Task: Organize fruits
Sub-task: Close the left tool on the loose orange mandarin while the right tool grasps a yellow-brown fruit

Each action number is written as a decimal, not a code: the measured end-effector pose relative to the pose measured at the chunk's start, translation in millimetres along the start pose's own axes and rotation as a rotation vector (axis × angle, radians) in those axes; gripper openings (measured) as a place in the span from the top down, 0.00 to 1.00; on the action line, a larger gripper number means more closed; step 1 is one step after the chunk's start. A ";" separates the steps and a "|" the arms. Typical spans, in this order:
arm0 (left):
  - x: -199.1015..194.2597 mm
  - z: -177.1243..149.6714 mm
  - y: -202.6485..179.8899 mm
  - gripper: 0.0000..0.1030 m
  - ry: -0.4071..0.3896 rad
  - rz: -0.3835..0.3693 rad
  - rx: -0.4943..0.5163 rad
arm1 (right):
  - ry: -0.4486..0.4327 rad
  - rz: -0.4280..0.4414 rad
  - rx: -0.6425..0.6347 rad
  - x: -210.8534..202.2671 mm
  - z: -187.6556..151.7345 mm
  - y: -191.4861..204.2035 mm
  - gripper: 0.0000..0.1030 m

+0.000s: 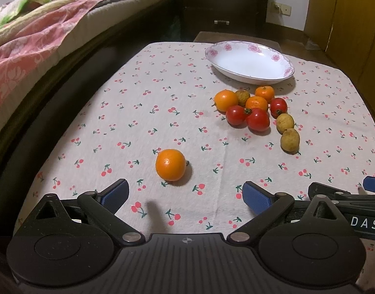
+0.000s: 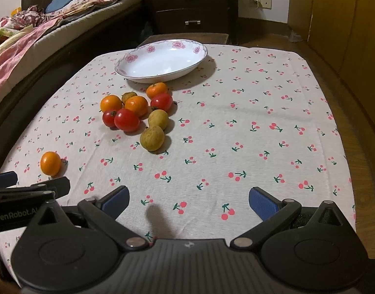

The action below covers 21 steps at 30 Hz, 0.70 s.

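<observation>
Plainly the lone orange (image 1: 170, 164) sits lower centre, just ahead of the left claw (image 1: 186, 194) — jaws apart, empty. Right claw (image 2: 188, 201), also apart, lies farther off; bowl (image 1: 248, 60) upper right.

**Left wrist: lone orange ahead of spread claw**

Left claw (image 1: 186, 193) jaws wide apart, empty, low over cherry-print counter (image 1: 113, 122). Single orange (image 1: 170, 164) just ahead, apart. Fruit cluster (image 1: 257, 111) farther right, near white floral dish (image 1: 250, 61). Right claw (image 1: 346, 193) partly visible at the right edge.
</observation>
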<state>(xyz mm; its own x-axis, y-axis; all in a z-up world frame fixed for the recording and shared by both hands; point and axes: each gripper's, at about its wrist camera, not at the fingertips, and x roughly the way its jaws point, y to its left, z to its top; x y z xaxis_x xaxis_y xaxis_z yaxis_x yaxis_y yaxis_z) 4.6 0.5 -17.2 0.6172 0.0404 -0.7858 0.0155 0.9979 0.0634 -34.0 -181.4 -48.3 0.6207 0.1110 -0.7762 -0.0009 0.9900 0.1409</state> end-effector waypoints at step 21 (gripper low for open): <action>5.6 2.1 21.3 0.01 -0.027 0.004 -0.023 | 0.014 0.074 -0.059 8.6 14.2 13.5 0.00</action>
<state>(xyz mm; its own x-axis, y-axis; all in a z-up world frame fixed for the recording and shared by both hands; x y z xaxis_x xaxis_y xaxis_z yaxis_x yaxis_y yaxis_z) 10.0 22.0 -19.0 0.6379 0.0430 -0.7690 -0.0049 0.9986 0.0518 -17.5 -168.4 -44.3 0.6061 0.1852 -0.7735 -0.0931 0.9823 0.1623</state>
